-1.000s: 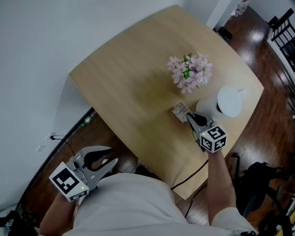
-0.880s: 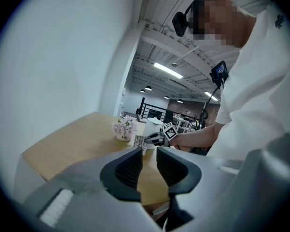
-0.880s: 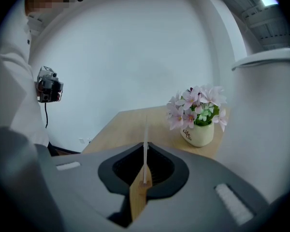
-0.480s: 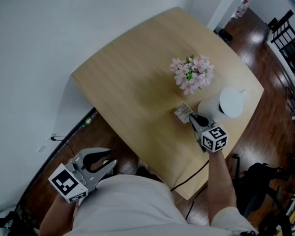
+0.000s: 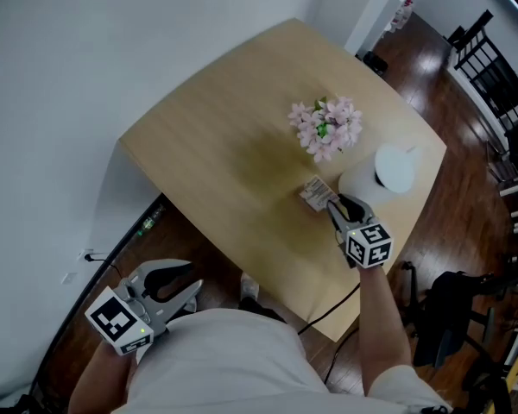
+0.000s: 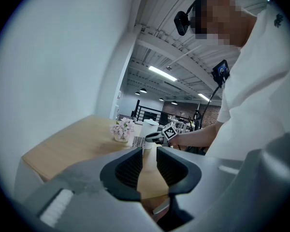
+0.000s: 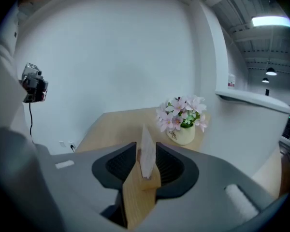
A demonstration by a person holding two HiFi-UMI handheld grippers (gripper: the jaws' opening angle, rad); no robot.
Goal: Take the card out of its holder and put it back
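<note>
- The card (image 7: 146,151) is a small pale rectangle. It looks plain white in the right gripper view, while the head view shows dark printed lines on one face that are too small to read.
- It sits in a slot of a small light-wood holder (image 7: 150,180), a low block close in colour to the desk (image 5: 216,145).
- The card stands upright on its lower edge with its long axis vertical. Its thin edge is turned toward the right gripper camera, and its flat faces look toward the left and right of that frame, one to each jaw.
- In the head view, card and holder sit right of centre on the desk. They are below the pot of pink flowers (image 5: 325,128) and just beside the white lidded jug (image 5: 373,179).
- The right claw (image 5: 337,203) reaches in from the lower right, level with the desk top. Its jaws are opening and already stand wide, with the card between them and neither pad pressing on it.
- The left claw (image 5: 190,279) hangs off the desk at the lower left of the head view, close to the person's white shirt. Its jaws are parted by a narrow gap, and only the far desk shows through it.
</note>
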